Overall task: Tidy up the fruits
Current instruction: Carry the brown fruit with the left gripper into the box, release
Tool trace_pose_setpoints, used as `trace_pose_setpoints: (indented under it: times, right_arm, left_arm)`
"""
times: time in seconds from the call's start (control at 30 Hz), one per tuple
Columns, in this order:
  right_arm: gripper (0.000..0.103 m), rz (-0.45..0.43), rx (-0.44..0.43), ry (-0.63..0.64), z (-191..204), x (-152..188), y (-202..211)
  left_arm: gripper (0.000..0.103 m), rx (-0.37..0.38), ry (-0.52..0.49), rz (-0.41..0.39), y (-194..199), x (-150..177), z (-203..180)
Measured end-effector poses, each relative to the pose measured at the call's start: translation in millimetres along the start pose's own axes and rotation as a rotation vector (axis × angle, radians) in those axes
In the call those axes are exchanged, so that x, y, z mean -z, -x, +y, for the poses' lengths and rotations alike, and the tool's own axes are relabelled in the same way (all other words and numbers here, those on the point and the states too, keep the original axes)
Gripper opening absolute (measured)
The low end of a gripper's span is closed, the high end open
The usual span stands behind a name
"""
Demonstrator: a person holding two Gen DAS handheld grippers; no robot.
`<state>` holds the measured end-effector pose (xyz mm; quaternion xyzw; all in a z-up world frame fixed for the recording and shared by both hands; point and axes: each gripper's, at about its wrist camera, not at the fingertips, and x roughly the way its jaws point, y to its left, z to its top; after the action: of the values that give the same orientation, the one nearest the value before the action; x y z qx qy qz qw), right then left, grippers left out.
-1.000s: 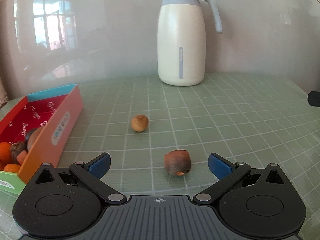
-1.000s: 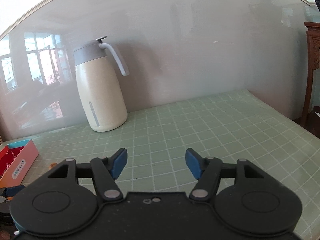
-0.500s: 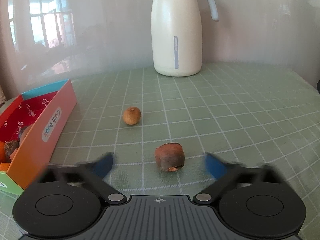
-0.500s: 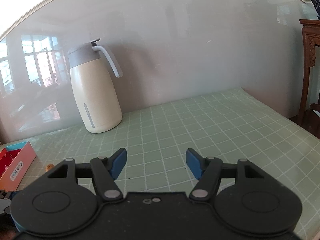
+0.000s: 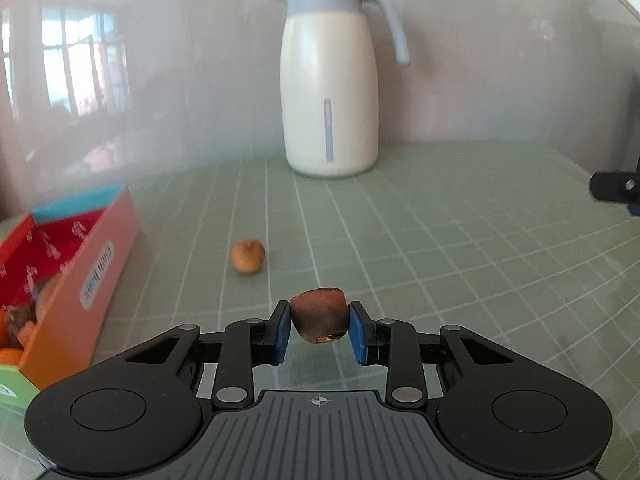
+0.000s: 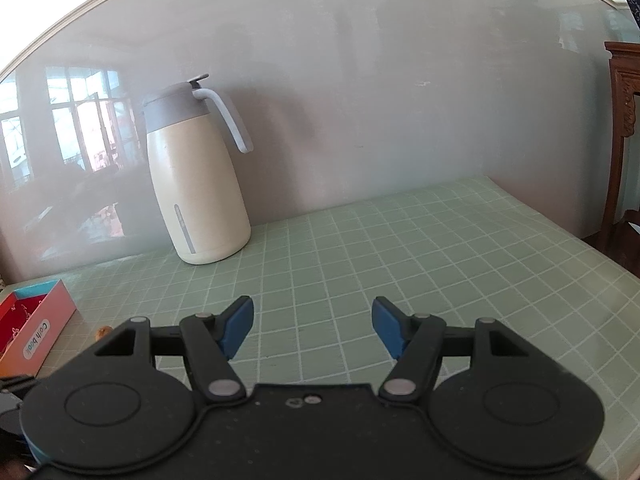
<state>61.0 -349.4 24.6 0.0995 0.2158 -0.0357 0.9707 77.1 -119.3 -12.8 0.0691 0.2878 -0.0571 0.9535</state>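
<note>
Left wrist view: the left gripper [image 5: 319,334] is closing its jaws on a dark reddish-brown fruit [image 5: 319,315], both blue pads [image 5: 282,332] already against its sides, low over the green gridded mat [image 5: 460,264]. A second, pale tan round fruit [image 5: 248,256] lies loose on the mat farther off, between the gripper and the cream thermos jug [image 5: 330,92]. At left stands the open orange-and-red box [image 5: 86,280], already holding several orange and dark fruits. Right wrist view: the right gripper [image 6: 312,330] hangs half open and empty over a bare stretch of mat. Judged from this layout, sorting is partly done: some fruit is boxed, one piece is being grasped but not yet carried over, and the tan one remains untouched.
</note>
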Motion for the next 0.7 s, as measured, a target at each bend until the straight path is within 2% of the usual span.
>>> trace_pose_setpoints:
  times: [0.13, 0.33, 0.7]
  right_arm:
    - [0.065, -0.001, 0.002, 0.0, 1.4, -0.5, 0.4]
    - [0.065, -0.001, 0.003, 0.006, 5.0, -0.2, -0.6]
    - [0.065, 0.016, -0.002, 0.014, 17.3, 0.1, -8.7]
  left_arm:
    - [0.031, -0.006, -0.026, -0.027, 6.5, -1.2, -0.4]
    - [0.031, -0.006, -0.009, -0.044, 13.2, -5.5, 6.2]
    - [0.031, -0.039, 0.032, -0.082, 26.1, -9.6, 39.5]
